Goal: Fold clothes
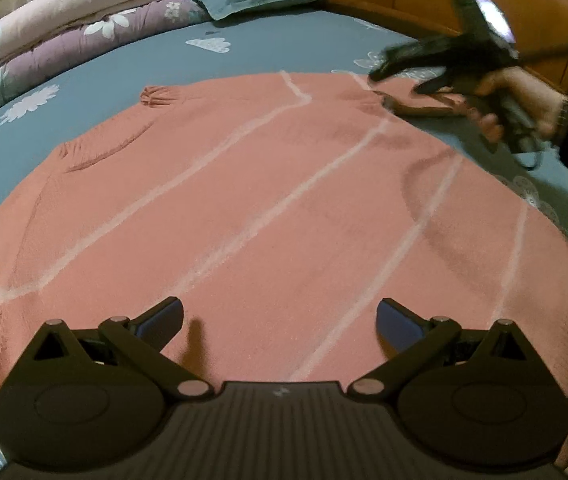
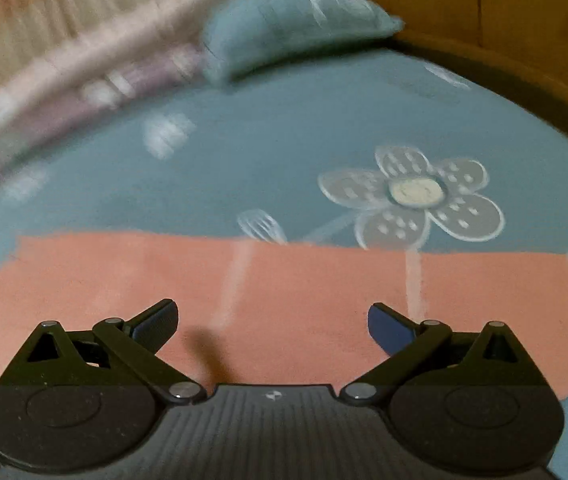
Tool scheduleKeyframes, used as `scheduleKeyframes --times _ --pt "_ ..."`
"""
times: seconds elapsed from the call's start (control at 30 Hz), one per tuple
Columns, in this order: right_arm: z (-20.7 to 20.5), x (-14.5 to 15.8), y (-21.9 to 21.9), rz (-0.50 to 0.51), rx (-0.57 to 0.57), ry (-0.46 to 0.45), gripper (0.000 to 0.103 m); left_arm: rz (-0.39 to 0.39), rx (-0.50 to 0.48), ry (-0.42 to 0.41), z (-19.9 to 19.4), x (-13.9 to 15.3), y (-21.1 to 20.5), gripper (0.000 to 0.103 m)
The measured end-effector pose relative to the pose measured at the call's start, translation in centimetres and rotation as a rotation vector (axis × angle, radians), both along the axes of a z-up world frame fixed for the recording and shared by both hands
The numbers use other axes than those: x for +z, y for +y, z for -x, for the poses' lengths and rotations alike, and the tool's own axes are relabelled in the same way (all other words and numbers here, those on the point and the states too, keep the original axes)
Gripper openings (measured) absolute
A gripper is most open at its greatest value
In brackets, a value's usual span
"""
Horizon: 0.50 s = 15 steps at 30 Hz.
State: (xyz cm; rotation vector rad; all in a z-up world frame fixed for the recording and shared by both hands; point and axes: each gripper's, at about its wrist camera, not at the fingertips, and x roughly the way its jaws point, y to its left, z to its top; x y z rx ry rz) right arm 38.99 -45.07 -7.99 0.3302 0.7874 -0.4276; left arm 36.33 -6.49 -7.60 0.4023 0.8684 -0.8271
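Here the pink sweater (image 1: 268, 208) lies spread flat on the bed (image 1: 132, 64), over a blue sheet printed with white flowers. It covers most of the near half of the bed in the left wrist view. Pale lines run across the knit, and one cuffed sleeve (image 1: 160, 96) rests folded in against the far left of the body.

The garment looks soft and limp, a ribbed knit with some thickness. It would probably drape and sag once lifted and would hold no shape of its own. It seems light enough for one pinch, not slippery, and not fragile, though a loose knit can stretch if dragged by one point. Edges and corners look like the best places to take hold, such as the hem, a shoulder or a cuff, where the fingers can close on a bunched layer rather than skate over flat cloth.

Its long axis seems to run from near left to far right in the left wrist view, following the pale lines. The sleeve end lies toward the far side. Which end is the collar cannot be told.

The left hand-held gripper (image 1: 280, 320) hovers over the near part of the sweater with its fingers wide apart, holding nothing. The right hand-held gripper (image 2: 272, 320) is likewise spread and empty, over the sweater's straight far edge (image 2: 324, 246) near the headboard (image 1: 464, 4). It is blurred in the left wrist view.
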Motion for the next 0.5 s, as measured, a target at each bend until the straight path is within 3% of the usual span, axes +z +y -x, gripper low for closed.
scheduleKeyframes --times 0.07,0.13,0.27,0.37,0.5 --pt "-1.4 -0.9 0.5 0.111 0.023 0.016 0.103 0.001 -0.002 -0.003 0.0 0.1 -0.2 0.102" --pt "-2.5 -1.2 -0.6 0.124 0.027 0.01 0.103 0.0 -0.004 -0.005 0.1 0.2 -0.3 0.102" --pt "-3.6 0.0 -3.1 0.057 -0.004 0.053 0.103 -0.005 -0.008 -0.009 0.4 0.4 -0.5 0.102" --pt "-2.4 1.4 -2.4 0.039 -0.002 0.047 0.103 0.017 -0.021 -0.008 0.5 0.6 -0.5 0.102" --pt "-0.9 0.6 -1.8 0.015 0.006 0.091 0.103 0.023 -0.03 -0.006 0.5 0.6 -0.9 0.102"
